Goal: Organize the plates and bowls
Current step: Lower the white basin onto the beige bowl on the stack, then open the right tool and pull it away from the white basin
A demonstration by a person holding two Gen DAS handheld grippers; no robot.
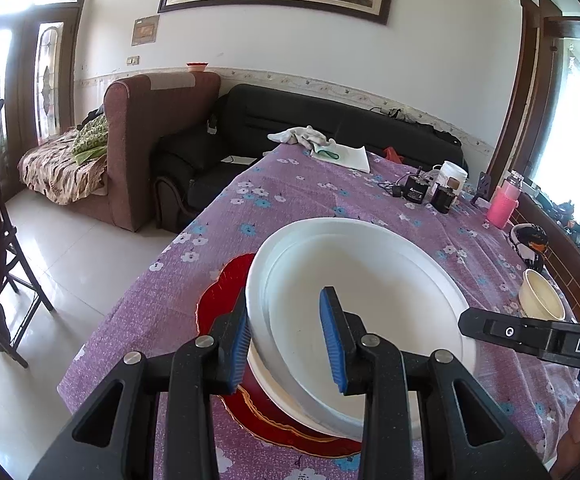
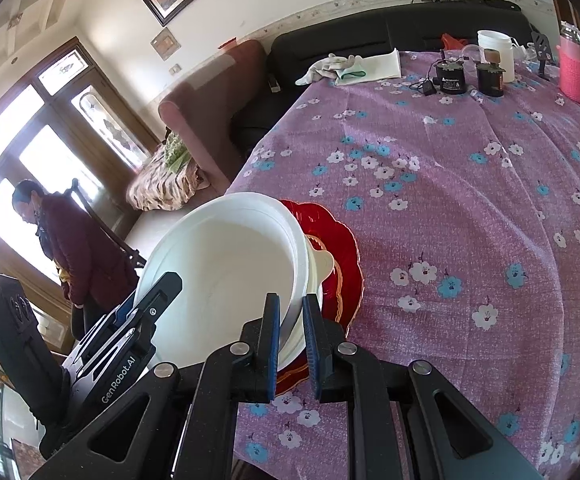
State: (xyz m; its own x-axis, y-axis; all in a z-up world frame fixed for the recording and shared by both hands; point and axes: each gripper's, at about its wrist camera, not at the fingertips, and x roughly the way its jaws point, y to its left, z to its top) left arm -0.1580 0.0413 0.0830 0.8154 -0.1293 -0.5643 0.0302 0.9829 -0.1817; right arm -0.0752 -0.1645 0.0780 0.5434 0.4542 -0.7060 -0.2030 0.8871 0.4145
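A table under a purple flowered cloth (image 1: 298, 196) fills most of both views; its near edge is cut off by the gripper bodies. On it lies a red plate (image 2: 340, 248) with a scalloped rim, mostly hidden beneath the white plates (image 1: 362, 280), which are tilted, held over it. At least 2 white plates sit nested; the exact count is hard to make out. The left gripper (image 1: 292, 344) points down at a slant, its blue pads narrowly clamping the stack's near left rim. The right gripper (image 2: 292, 346) angles down more steeply, its jaws nearly closed, pinching the opposite rim. A cream bowl (image 1: 540, 294) stands apart at the right, partly cut off. A person's fingers (image 1: 576, 426) show at the frame edge.
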